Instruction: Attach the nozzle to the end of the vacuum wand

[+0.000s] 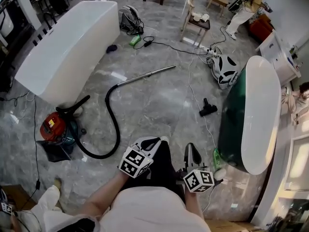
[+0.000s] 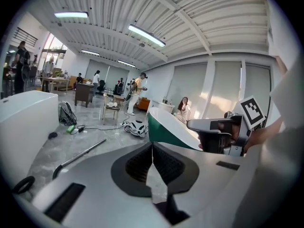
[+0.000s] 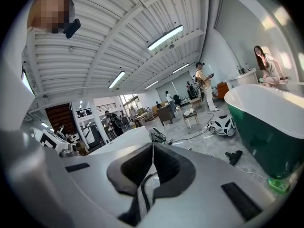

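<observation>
A silver vacuum wand (image 1: 146,75) lies on the grey floor, joined to a black hose (image 1: 111,122) that curves back to a red and teal vacuum cleaner (image 1: 56,128). The wand also shows in the left gripper view (image 2: 80,155). The small black nozzle (image 1: 208,108) lies on the floor to the right, near a green tub, and appears in the right gripper view (image 3: 233,156). My left gripper (image 1: 153,142) and right gripper (image 1: 190,150) are held close to my body, well short of both parts. Both have their jaws together with nothing in them.
A long white bathtub (image 1: 67,47) stands at the left and a green and white tub (image 1: 253,115) at the right. Cables (image 1: 183,50) cross the floor, with a black-and-white helmet (image 1: 224,70), a small table (image 1: 196,22) and people farther back.
</observation>
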